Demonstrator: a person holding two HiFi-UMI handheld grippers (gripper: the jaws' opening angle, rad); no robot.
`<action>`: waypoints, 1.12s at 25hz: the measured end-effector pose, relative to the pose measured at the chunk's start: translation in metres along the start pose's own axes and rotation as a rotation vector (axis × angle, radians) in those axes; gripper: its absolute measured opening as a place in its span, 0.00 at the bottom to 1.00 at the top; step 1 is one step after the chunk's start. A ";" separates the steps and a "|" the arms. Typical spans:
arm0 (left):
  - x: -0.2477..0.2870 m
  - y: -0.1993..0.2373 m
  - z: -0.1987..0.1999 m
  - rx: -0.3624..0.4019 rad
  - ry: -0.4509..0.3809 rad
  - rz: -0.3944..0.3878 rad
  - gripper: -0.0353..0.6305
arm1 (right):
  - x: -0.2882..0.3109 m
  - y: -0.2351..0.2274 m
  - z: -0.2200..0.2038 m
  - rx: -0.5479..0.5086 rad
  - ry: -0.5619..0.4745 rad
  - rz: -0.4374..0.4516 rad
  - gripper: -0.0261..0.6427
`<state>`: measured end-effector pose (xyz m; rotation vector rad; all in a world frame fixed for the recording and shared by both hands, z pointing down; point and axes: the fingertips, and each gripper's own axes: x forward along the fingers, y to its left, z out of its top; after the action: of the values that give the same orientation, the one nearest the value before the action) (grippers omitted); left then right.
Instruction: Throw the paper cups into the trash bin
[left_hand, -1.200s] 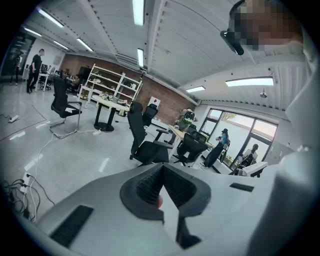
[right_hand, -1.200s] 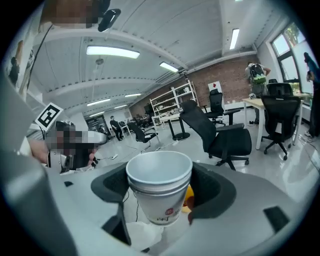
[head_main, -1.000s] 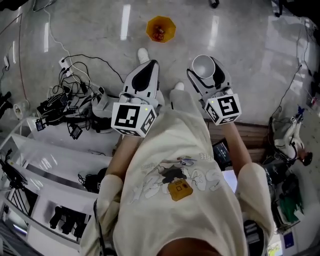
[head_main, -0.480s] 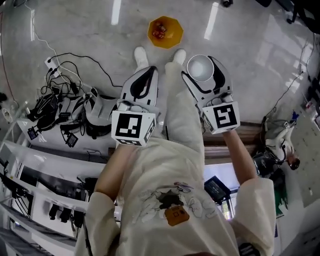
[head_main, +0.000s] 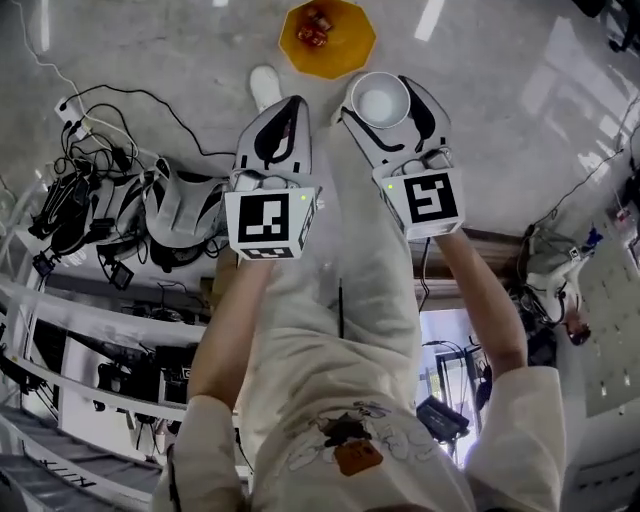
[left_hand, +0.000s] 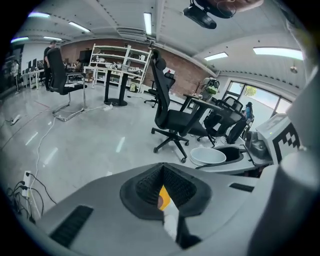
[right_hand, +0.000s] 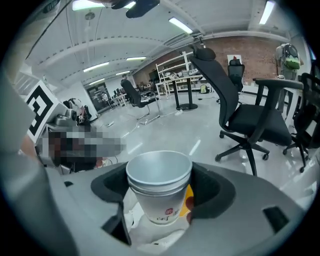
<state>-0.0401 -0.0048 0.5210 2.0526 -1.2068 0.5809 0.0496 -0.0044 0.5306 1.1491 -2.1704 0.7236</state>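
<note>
Two stacked white paper cups (head_main: 381, 99) stand upright between the jaws of my right gripper (head_main: 385, 97), which is shut on them. Seen from the right gripper view, the cups (right_hand: 160, 186) fill the gap of that gripper (right_hand: 159, 189), and a sliver of orange shows below them. The orange trash bin (head_main: 327, 38) sits on the floor just ahead of both grippers, with red scraps inside. My left gripper (head_main: 283, 108) is beside the right one, shut and holding nothing. The left gripper view has its pads (left_hand: 150, 182) meeting, and the cups (left_hand: 208, 157) to the right.
A tangle of cables and power strips (head_main: 85, 205) lies on the floor at the left, with white shelving (head_main: 60, 320) below it. The person's shoe (head_main: 265, 85) is next to the bin. Office chairs (left_hand: 172, 112) (right_hand: 245, 117) stand further out on the grey floor.
The person has stepped forward. Both grippers and the held cups have come closer to the orange bin, which now lies just beyond the jaw tips.
</note>
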 end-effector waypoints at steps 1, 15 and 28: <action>0.012 0.004 -0.011 0.000 0.011 0.007 0.06 | 0.011 -0.004 -0.011 0.001 0.013 -0.001 0.59; 0.153 0.081 -0.134 -0.010 0.138 0.064 0.06 | 0.167 -0.039 -0.113 -0.006 0.120 0.005 0.59; 0.235 0.121 -0.201 -0.021 0.225 0.097 0.06 | 0.273 -0.054 -0.205 -0.012 0.262 0.021 0.59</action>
<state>-0.0440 -0.0334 0.8517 1.8618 -1.1770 0.8184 0.0161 -0.0378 0.8730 0.9674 -1.9674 0.8198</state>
